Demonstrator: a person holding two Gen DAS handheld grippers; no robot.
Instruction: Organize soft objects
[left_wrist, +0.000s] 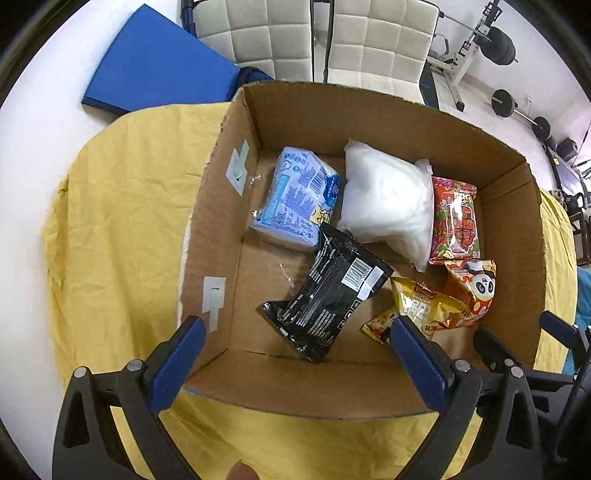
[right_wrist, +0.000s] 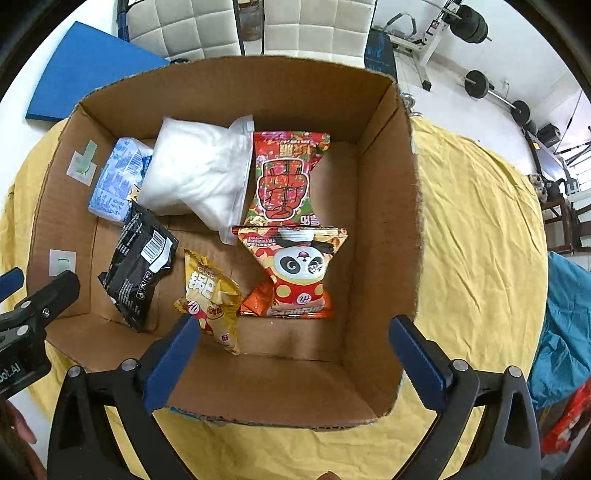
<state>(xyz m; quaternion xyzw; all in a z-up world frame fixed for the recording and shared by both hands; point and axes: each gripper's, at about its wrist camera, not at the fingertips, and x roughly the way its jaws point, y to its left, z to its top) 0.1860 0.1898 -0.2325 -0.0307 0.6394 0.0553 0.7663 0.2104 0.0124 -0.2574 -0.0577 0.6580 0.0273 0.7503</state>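
An open cardboard box (left_wrist: 221, 206) (right_wrist: 384, 206) holds several soft packs: a light blue tissue pack (left_wrist: 295, 195) (right_wrist: 116, 177), a white plastic bag (left_wrist: 388, 199) (right_wrist: 195, 173), a black pouch (left_wrist: 328, 295) (right_wrist: 138, 266), a red snack bag (left_wrist: 456, 221) (right_wrist: 286, 177), a panda snack bag (left_wrist: 474, 291) (right_wrist: 295, 273) and a yellow snack bag (left_wrist: 421, 306) (right_wrist: 212, 295). My left gripper (left_wrist: 295, 328) is open and empty above the box's near wall. My right gripper (right_wrist: 295, 328) is open and empty above the box's near right part.
The box sits on a yellow cloth (left_wrist: 122, 221) (right_wrist: 476, 221) over a white table. A blue pad (left_wrist: 155, 62) (right_wrist: 85, 62) lies at the back left. Two white chairs (left_wrist: 314, 37) stand behind. A teal cloth (right_wrist: 565, 325) lies at the right.
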